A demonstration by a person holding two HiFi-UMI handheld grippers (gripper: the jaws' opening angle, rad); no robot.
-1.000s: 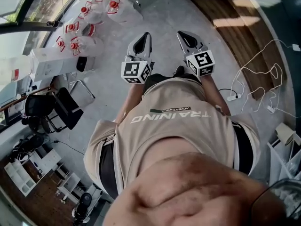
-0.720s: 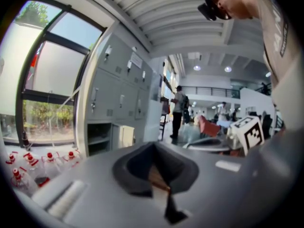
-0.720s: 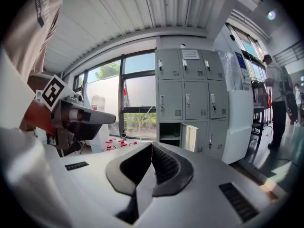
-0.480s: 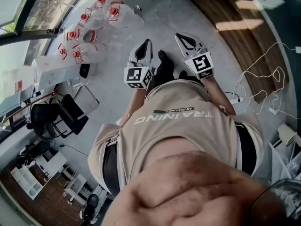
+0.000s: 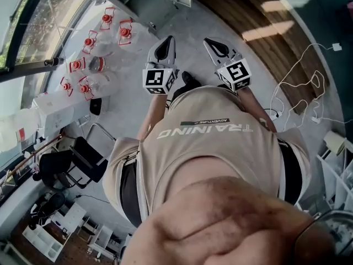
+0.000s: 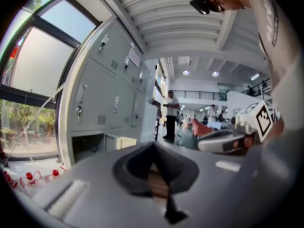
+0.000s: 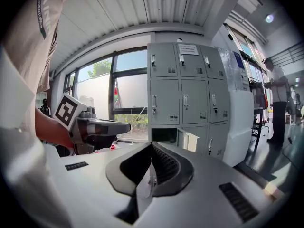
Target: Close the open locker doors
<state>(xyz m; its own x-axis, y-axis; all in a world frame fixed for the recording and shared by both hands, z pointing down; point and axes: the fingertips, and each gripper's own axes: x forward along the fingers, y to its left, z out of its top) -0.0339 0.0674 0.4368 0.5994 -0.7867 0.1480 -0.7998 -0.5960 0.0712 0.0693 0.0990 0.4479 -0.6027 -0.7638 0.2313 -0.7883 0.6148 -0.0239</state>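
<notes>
Jaws pressed together, left gripper (image 5: 166,42) and right gripper (image 5: 212,43) face lockers (image 7: 183,91); open door (image 7: 191,140) wants a flat push at its free edge.

The beige shirt (image 5: 212,150) reads "TRAINING"; the locker notice (image 7: 188,49) is illegible.

- Daylight pours in through the big window (image 7: 128,91), so all three views are bright.
- Sun patches glow on the wooden floor (image 5: 248,15) in the head view.
- Every view bends round at its edges, and the gripper views have black corners.
- The left hand-held gripper (image 6: 155,147) looks soft and blurry up close, while the lockers (image 7: 185,99) look sharp.
</notes>
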